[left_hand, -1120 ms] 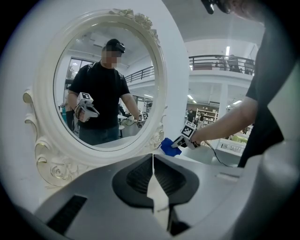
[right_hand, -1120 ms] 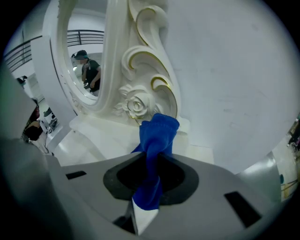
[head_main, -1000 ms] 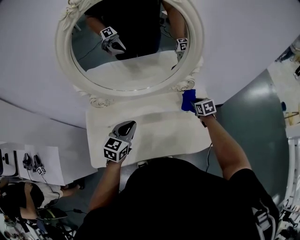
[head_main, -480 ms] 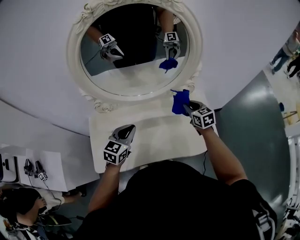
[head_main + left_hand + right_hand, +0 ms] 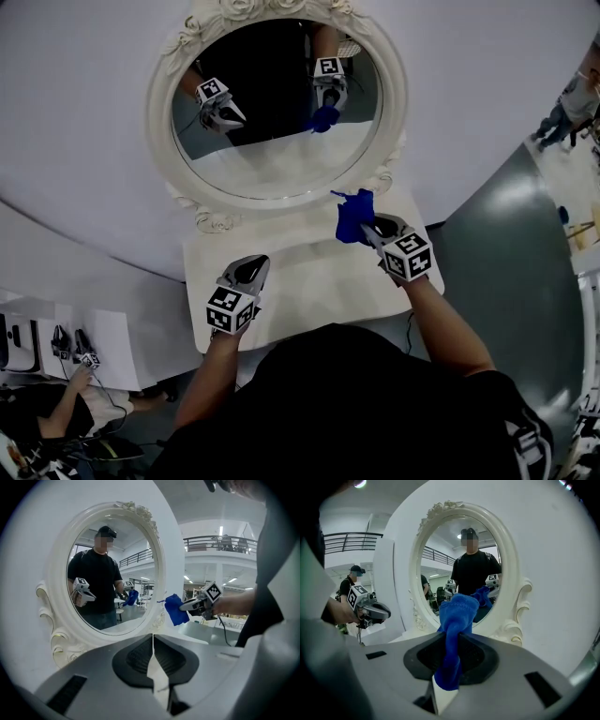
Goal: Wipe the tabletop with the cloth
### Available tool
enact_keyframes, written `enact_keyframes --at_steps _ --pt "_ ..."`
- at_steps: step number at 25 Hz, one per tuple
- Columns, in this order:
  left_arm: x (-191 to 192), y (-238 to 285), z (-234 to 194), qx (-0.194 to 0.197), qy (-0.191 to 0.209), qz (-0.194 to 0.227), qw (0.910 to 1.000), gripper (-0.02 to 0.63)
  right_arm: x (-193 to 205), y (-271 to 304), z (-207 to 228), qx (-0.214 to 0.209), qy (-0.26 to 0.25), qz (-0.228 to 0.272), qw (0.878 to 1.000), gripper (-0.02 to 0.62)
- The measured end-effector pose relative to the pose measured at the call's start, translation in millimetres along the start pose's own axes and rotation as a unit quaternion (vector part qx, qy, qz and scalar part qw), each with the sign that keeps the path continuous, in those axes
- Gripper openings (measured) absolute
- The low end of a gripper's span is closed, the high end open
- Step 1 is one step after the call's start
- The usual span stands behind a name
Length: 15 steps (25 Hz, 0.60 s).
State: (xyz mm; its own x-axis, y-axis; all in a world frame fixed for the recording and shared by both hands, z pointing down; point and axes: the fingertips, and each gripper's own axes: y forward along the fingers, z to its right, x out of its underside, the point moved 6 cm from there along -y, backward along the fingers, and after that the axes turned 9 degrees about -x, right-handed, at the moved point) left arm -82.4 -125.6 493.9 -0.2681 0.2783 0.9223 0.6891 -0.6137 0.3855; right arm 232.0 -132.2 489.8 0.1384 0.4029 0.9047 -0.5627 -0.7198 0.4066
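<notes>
My right gripper point(image 5: 368, 228) is shut on a blue cloth point(image 5: 354, 214) and holds it in the air above the right back part of the white tabletop point(image 5: 309, 272). In the right gripper view the cloth point(image 5: 455, 620) stands bunched up out of the closed jaws point(image 5: 451, 644). My left gripper point(image 5: 248, 274) hovers over the table's front left, shut, with nothing in it. In the left gripper view its jaws point(image 5: 153, 644) meet in a thin line, and the cloth point(image 5: 176, 610) hangs at the right gripper point(image 5: 187, 605) ahead.
An oval mirror point(image 5: 272, 112) in an ornate white frame stands at the back of the table against a white wall and reflects both grippers. Grey floor point(image 5: 506, 262) lies to the right. A second white table point(image 5: 84, 337) with spare grippers is at lower left.
The right gripper has lifted the blue cloth off the table's right back corner and carried it left toward the mirror. The left gripper has barely moved.
</notes>
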Motion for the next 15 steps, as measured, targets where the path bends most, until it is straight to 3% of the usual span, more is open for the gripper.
enact_keyframes --at_steps 15 --pt "-5.1 4.1 3.5 0.009 0.002 0.0 1.0 0.012 -12.2 -11.0 -11.4 -0.009 -0.001 0.02 1.0 0.061"
